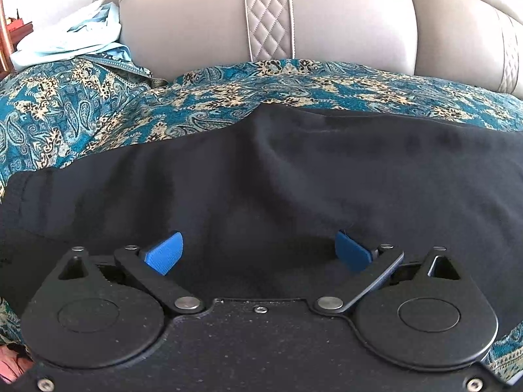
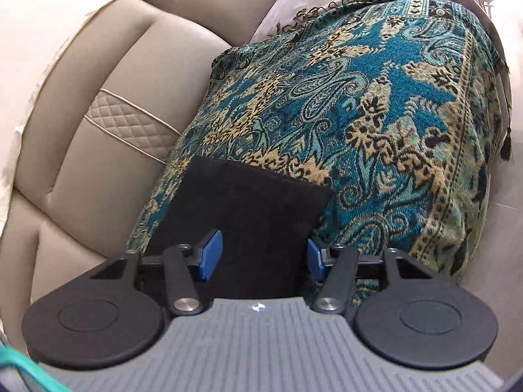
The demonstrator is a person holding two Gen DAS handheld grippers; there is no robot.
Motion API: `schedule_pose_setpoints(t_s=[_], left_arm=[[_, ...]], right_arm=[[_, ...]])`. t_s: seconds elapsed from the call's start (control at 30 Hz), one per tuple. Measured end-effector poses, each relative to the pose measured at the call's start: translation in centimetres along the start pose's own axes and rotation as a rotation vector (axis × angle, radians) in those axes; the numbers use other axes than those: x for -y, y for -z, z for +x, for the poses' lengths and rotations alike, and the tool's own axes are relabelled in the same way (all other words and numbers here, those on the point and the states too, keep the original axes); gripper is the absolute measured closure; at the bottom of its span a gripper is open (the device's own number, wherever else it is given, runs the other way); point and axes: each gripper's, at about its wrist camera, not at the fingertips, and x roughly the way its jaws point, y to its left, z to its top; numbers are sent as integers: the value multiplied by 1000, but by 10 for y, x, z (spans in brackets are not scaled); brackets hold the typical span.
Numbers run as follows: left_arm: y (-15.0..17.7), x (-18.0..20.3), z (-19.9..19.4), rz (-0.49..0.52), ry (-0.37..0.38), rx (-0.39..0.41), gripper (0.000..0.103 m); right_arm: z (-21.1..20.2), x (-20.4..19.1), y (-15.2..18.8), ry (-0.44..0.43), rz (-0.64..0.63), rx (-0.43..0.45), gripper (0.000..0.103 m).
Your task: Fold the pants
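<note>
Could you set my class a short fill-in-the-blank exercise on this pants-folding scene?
1. The pants are ____ in colour.
2. They lie on a patterned throw spread over a ____.
3. The pads on the right gripper fingers are ____.
4. The left gripper is ____, with pants beneath it.

Missing words: black; sofa; blue; open

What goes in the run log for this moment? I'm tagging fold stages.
stage: grasp approach | pants: flat on patterned throw | left gripper: open above cloth | right gripper: open, straddling pants end
</note>
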Motion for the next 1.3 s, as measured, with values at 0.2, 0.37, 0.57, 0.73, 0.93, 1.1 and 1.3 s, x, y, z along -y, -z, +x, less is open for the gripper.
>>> schedule_pose_setpoints(t_s=[0.2,0.37,0.57,0.73,0.93,1.1,1.3], left_arm=[[0,2,0,-15,6,-2,4],[2,2,-2,-21,14,-1,7],[6,-4,-14,-24,33,21,62],[12,-14,-23,-65,26,27,62],[25,-32,-39,-147,41,32,62],[43,-51,-53,-239,54,35,62],[62,-80,-61,-348,52,14,62]], right_arm=[[12,-14,2,-2,-110,45,43],[23,-43,14,72,-300,55,67],[34,-66,21,39,-283,12,95],[44,-127,57,-28,-394,-1,96],[47,-226,160,-200,-673,-94,97],[26,-280,292,-397,-1039,-263,98],[-4,-281,388,-512,-1301,-384,98]])
